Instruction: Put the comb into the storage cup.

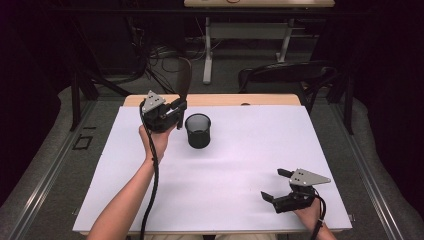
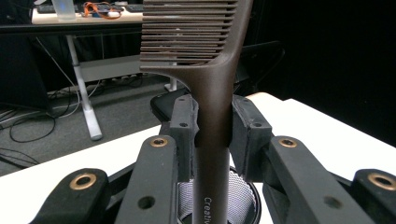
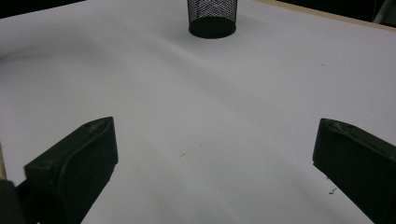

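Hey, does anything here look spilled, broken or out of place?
Nothing stands out. The mesh cup stands upright on the white table, the left tool holds a brown comb upright, and the right tool rests open.

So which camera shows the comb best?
The left gripper view: the brown comb stands close up, its teeth and handle sharp, clamped between the left gripper's fingers. The high view shows the comb small and dark, sticking up beside the mesh cup.
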A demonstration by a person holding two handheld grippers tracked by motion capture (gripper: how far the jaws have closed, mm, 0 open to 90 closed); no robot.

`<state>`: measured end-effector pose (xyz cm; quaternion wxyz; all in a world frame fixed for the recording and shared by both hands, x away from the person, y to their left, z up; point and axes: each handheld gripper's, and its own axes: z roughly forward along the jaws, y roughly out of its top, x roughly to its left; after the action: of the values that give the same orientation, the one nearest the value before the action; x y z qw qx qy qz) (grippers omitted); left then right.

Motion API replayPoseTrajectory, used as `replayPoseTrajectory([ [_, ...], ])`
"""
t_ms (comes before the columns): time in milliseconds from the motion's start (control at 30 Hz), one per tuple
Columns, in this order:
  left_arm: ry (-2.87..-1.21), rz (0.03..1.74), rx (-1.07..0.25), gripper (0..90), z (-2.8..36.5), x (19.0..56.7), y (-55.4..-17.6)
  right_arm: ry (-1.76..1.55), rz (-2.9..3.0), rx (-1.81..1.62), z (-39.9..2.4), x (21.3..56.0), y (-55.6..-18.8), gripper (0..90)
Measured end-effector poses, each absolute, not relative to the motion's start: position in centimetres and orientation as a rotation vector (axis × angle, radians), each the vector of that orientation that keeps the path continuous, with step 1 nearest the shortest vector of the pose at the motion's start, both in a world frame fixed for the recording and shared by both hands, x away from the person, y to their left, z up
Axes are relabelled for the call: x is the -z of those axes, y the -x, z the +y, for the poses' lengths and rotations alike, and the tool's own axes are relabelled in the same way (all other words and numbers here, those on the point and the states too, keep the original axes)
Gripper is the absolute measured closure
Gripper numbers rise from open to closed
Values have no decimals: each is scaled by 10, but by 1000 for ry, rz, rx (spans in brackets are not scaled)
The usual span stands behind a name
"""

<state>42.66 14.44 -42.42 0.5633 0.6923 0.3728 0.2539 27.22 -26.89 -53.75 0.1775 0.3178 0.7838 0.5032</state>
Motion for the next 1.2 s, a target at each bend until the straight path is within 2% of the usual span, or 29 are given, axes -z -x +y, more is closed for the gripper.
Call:
replayPoseTrajectory([
  [1200, -1590, 876, -621, 725, 132, 427, -442, -900, 2215, -1429, -269, 537, -272, 0],
])
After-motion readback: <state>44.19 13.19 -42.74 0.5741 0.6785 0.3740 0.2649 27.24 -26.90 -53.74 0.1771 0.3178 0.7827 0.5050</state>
